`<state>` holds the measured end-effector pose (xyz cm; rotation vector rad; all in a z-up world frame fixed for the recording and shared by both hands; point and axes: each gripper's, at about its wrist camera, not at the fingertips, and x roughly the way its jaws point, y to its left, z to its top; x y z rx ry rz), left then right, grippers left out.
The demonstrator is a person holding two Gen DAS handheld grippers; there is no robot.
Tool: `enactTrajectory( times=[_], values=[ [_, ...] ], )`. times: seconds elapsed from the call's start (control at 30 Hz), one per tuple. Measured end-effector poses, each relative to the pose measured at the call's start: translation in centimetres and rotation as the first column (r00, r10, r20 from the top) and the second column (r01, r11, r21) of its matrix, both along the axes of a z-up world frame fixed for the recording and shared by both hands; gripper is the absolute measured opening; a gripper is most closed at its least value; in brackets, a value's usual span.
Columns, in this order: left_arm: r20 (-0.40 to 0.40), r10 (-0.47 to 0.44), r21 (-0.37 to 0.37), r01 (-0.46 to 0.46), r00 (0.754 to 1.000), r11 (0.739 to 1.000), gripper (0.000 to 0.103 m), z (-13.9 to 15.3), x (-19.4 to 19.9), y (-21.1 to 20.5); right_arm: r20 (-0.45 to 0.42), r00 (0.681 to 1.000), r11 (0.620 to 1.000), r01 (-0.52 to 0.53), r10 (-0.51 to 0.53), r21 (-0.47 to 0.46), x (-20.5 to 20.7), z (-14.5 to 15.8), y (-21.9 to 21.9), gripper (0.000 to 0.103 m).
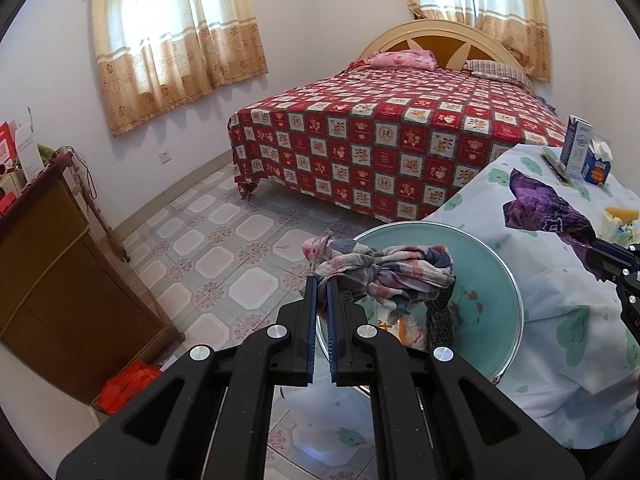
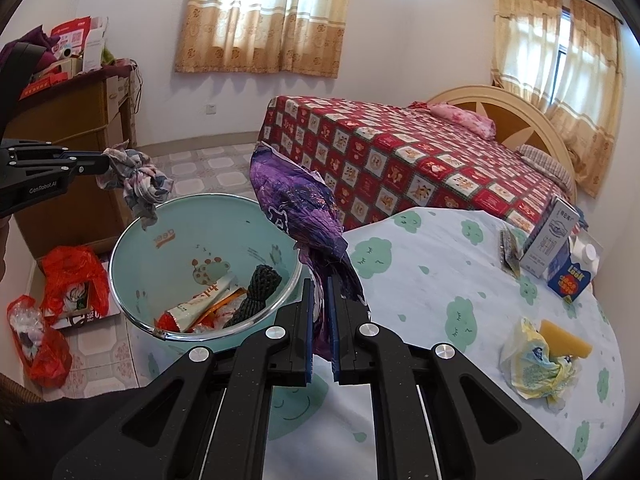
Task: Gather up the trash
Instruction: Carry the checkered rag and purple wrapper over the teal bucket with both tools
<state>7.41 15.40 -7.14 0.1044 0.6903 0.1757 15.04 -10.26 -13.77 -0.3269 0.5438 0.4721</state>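
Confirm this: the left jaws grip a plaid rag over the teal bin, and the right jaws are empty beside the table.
Not quite. The right gripper is not empty: its jaws are shut on a crumpled purple wrapper, as the right wrist view shows. The rest holds: the left gripper grips the plaid rag over the teal bin, beside the table.

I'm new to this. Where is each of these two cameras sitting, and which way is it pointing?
Left wrist: sits on the left gripper, looking along its fingers, shut on a plaid rag above the teal bin.
Right wrist: sits on the right gripper, shut on a purple wrapper; the left gripper shows at its left edge.
Shared: bin, bed, clothed table, cartons.
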Motion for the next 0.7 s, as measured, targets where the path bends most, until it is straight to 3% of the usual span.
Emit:
enactTrajectory(
  times=[0.7],
  values=[
    [0.008, 0.036, -0.006, -0.036, 0.999, 0.999, 0.005, 0.2, 0.1, 1.1, 0.007, 0.999, 0.999, -0.040, 0.040, -0.021, 0.2, 0.4, 1.6, 0.007]
  ],
)
